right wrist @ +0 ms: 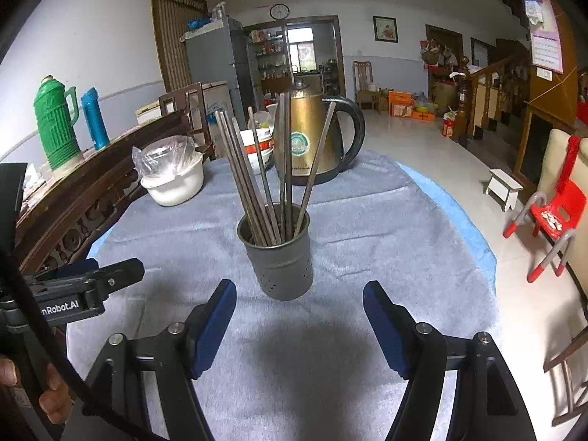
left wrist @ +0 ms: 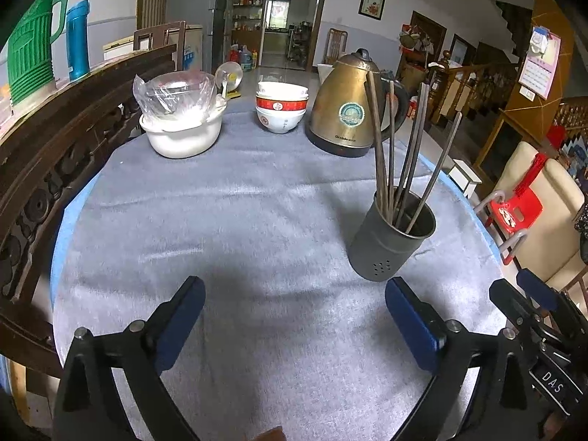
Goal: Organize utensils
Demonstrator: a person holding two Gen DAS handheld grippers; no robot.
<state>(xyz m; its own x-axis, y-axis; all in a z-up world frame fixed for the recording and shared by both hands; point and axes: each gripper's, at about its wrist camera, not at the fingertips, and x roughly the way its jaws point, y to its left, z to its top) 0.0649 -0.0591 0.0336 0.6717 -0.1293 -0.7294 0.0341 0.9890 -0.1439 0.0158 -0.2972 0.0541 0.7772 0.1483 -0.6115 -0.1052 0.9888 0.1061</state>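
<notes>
The left gripper [left wrist: 294, 305] is held low over the grey tablecloth [left wrist: 239, 220], aimed toward 12 o'clock, jaws spread wide with nothing between them. Its blue pads [left wrist: 183, 316] are angled outward. In the right wrist view the left gripper [right wrist: 110, 275] is seen side-on at 9 o'clock, with fingers of the holding hand [right wrist: 47, 400] at the lower left edge.

The right gripper [right wrist: 299, 316] is also held low, aimed toward 12 o'clock at the metal cup [right wrist: 279, 261], jaws wide apart, empty. In the left wrist view part of it [left wrist: 529, 294] is seen at 4 o'clock.

The cup is stood upright on the cloth, just beyond the right gripper's fingertips, not touched. In the left wrist view the cup [left wrist: 389, 235] sits at 2 o'clock of the left gripper.

The chopsticks [right wrist: 264, 176] are stood inside the cup, long axes near vertical, tops fanned out: several are tilted toward 11 o'clock, two toward 12, one toward 1 o'clock. In the left view the chopsticks [left wrist: 404, 154] are fanned likewise.

Behind, at 12 o'clock, a brass kettle [right wrist: 312, 136] is placed; stacked bowls [left wrist: 281, 110] and a white pot [left wrist: 183, 136] with a plastic bag on top are set at 11 o'clock. A green thermos [right wrist: 55, 121] is seen at 10 o'clock.
</notes>
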